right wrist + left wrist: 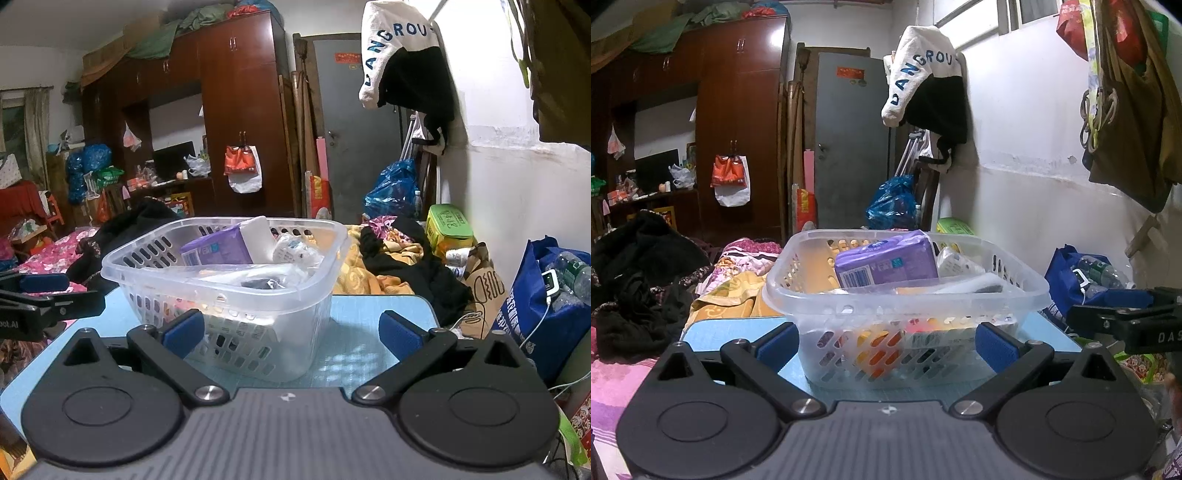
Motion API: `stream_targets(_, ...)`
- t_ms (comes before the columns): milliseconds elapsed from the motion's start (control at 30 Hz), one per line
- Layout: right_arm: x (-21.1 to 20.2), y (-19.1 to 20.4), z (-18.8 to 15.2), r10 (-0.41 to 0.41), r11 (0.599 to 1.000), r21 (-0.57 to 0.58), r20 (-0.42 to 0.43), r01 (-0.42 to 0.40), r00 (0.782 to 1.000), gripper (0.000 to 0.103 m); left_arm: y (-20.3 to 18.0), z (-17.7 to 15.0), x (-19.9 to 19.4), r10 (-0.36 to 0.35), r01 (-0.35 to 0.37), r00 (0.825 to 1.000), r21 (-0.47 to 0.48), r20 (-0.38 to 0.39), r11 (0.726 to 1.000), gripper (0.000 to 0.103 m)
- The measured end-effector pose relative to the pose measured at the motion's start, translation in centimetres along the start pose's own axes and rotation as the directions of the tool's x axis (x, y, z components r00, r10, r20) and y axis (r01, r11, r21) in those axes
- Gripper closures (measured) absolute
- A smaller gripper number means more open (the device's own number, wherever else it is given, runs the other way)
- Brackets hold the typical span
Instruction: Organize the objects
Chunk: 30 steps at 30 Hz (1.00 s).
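Basket: a clear plastic basket (pixel 905 295) with slotted walls stands upright on the light blue worktop (pixel 369 332), near its middle.
Contents: a purple pack (pixel 886 264) stands on edge inside, its top above the rim; beside it a white wrapped bundle (pixel 295 253), a flat white item (pixel 258 232), and orange and red packets (pixel 882 343) seen through the slots low down.
Progress: the basket looks well filled, and no loose item shows on the bare part of the worktop, so the sorting seems mostly or wholly done. What, if anything, is left I cannot tell from these views.
Left hand-held gripper (pixel 886 343): its blue-padded fingers are spread wide with nothing between them, level and low over the worktop. It points straight at the basket's near wall, the pads near its two sides. Whether they touch it I cannot tell.
Right hand-held gripper (pixel 291 334): also spread wide and holding nothing, level, aimed at the basket's near right corner. Its left pad overlaps the basket wall in view; its right pad hangs over bare worktop.
Surroundings: a bed (pixel 384 273) with a yellow blanket and dark clothes lies behind the worktop, a blue bag (pixel 535 306) with bottles to the right.
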State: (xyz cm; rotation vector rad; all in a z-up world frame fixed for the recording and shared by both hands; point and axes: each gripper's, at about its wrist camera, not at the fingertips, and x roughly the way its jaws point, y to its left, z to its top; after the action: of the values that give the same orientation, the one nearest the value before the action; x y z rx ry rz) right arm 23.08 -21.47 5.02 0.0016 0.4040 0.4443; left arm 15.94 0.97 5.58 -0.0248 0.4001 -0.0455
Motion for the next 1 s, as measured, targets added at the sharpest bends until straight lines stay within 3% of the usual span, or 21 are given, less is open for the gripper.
stream_targets(1000,-0.4,0.03,-0.2,0.001,1.0,-0.002,0.005,-0.001,1.0,0.0,-0.69,-0.41,0.63,-0.009,0.009,1.0,-0.002,-0.011,1.0,0.001)
